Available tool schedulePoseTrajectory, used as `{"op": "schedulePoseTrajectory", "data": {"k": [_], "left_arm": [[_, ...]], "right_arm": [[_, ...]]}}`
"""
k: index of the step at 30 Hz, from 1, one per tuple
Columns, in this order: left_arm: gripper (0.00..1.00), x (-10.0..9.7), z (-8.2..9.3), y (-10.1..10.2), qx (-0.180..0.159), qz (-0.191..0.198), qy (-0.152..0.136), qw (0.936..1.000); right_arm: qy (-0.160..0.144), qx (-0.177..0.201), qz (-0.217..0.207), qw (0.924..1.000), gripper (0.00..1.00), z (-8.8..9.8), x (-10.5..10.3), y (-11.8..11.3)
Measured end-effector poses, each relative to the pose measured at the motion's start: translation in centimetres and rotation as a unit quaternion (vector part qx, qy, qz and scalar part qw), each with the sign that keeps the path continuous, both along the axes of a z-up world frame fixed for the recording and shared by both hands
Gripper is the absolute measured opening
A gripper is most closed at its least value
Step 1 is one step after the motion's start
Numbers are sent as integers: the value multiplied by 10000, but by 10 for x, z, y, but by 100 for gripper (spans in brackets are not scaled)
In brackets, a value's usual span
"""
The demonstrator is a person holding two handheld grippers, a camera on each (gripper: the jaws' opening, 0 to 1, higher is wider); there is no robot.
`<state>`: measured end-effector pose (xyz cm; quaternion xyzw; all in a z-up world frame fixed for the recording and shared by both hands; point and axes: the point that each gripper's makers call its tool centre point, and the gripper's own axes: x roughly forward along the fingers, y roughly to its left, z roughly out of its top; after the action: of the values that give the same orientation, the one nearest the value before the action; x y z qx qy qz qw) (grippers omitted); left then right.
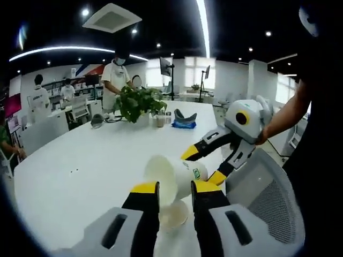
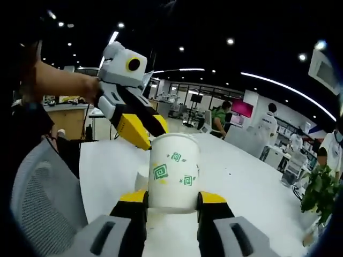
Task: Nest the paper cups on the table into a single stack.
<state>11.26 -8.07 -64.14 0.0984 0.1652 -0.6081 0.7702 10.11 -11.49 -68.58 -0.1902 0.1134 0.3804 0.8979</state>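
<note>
A white paper cup with green square marks (image 2: 172,171) is held between my right gripper (image 2: 172,199) jaws, which are shut on its sides. In the left gripper view the same cup (image 1: 185,174) lies tilted, its mouth turned toward my left gripper (image 1: 175,187), with the right gripper (image 1: 203,165) reaching in from the right. A second white cup (image 1: 174,215) stands on the table under the narrow gap between the left jaws; a sliver of this second cup (image 2: 141,181) peeks out beside the held one. The left gripper (image 2: 153,140) hovers just above it with nothing between its fingers.
The long white table (image 1: 80,160) stretches away, with a potted plant (image 1: 138,103), small jars and a blue object (image 1: 183,122) at its far end. A grey mesh chair back (image 1: 268,203) stands close on the right. People stand and sit beyond the table.
</note>
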Motion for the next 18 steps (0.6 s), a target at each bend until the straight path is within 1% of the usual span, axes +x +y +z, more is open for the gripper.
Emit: {"op": "schedulePoseTrajectory", "data": {"k": [6,9,10,14,15,16,17,18], "left_arm": [[15,-16,1,-8,-10,-443,87,9990],[10,-24,2,-10,-10,-635,147,9979],[7,-26,2,-11,-4,-676,155,9976],[4,-34,3,-13,-36,-862,210,9961],[4,-36,4,-13,-49,-924,196,9955],[3,-38,4,-13,-55,-977,185,9950],[0,-40,4,-12,-18,-1025,206,9945],[0,-40,1,-10,81,-1019,183,9946]], "right_arm": [[-146,4,190,9997,34,1,-10,2],[-226,-125,323,9991,34,-2,-14,4],[-216,-117,326,9992,34,-2,-15,4],[-225,-57,379,9990,35,-3,-20,4],[-212,-29,386,9990,35,-3,-21,4],[-123,60,400,9991,35,-3,-23,6],[-13,255,381,9989,35,-1,-25,8],[-27,334,349,9988,38,2,-25,8]]}}
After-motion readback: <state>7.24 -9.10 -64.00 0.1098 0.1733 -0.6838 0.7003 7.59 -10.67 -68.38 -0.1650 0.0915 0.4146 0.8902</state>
